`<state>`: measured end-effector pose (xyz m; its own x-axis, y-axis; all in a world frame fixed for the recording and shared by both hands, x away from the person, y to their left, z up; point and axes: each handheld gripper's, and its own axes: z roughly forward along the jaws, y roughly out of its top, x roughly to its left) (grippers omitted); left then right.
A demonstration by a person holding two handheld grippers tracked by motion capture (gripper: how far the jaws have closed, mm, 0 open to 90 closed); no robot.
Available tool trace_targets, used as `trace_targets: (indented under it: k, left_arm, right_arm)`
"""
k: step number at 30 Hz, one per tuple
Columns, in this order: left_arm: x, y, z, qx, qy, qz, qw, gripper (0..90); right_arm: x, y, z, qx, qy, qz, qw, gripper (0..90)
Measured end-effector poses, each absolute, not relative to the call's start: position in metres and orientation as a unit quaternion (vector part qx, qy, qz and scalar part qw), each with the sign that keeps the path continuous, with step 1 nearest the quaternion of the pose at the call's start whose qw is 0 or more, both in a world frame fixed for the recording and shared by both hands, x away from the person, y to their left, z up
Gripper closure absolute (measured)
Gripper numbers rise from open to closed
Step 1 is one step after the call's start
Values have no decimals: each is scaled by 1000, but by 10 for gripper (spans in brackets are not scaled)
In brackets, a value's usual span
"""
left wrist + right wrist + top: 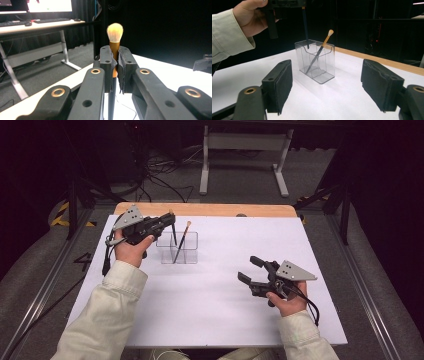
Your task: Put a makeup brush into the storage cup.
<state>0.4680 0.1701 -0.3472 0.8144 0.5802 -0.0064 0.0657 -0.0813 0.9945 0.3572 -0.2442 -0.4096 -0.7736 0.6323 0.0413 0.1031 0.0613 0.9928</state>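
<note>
Up close, my left gripper (115, 62) clamps a brush (115, 32), its handle's lower end cut off; my right gripper (327, 87) rests open, low, nearer right.

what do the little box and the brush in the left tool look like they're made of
Box: clear glossy plastic, probably acrylic; the table and the brush inside show through its walls.
Held brush: soft pale bristles, shiny gold collar that looks metallic, dark smooth handle, plastic or painted wood. The left tool is clamped on the collar.
</note>
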Motion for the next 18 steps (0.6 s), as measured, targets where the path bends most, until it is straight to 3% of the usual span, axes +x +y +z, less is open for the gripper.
trace_targets:
  k: [18]
  left_arm:
    - [476, 168, -365, 716, 243, 172, 632, 827]
  right_arm:
    - [356, -245, -409, 263, 697, 633, 210, 262]
